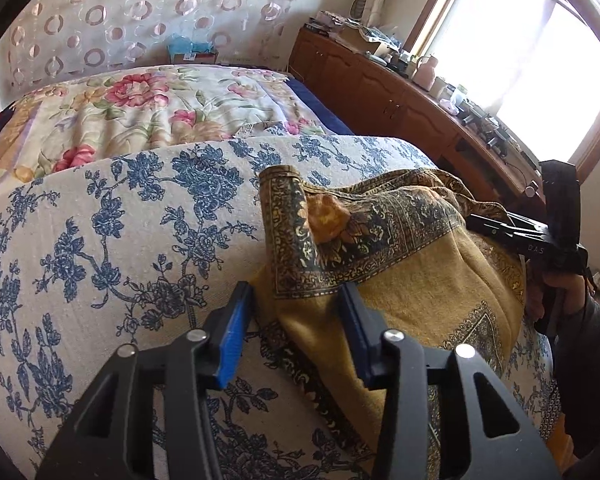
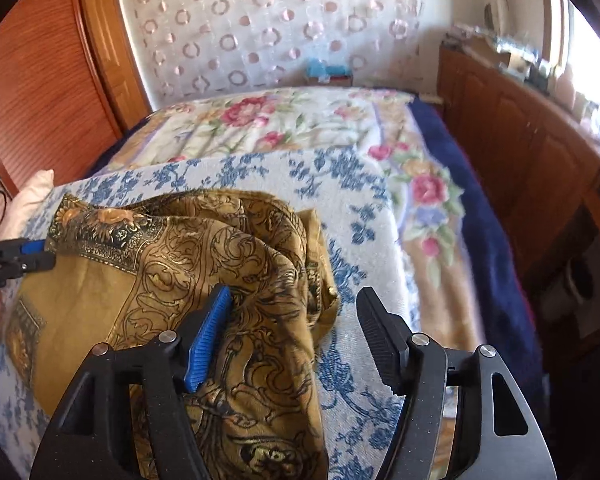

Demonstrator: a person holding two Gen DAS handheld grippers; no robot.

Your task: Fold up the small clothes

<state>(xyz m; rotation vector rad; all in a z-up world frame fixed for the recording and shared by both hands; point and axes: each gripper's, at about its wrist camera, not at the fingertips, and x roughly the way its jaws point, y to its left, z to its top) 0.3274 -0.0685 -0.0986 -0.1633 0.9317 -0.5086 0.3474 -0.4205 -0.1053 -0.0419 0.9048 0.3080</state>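
A mustard-yellow cloth with dark ornate borders [image 1: 412,280] lies crumpled on a white sheet with blue flowers [image 1: 120,240]. My left gripper [image 1: 296,320] is open, its blue-padded fingers straddling the cloth's left edge just above the sheet. In the right wrist view the same cloth [image 2: 204,256] lies bunched, and my right gripper [image 2: 296,332] is open over its right edge; the cloth lies between and under the fingers. The right gripper also shows in the left wrist view [image 1: 472,220] at the cloth's far right side. The left gripper shows at the left edge of the right wrist view [image 2: 40,256].
The blue-flowered sheet covers a bed with a pink-flowered blanket [image 1: 160,112] behind. A wooden cabinet [image 1: 380,92] loaded with small items runs along the right under a bright window. A wooden wardrobe [image 2: 40,80] stands at the left. A curtain with ring patterns [image 2: 280,24] hangs behind.
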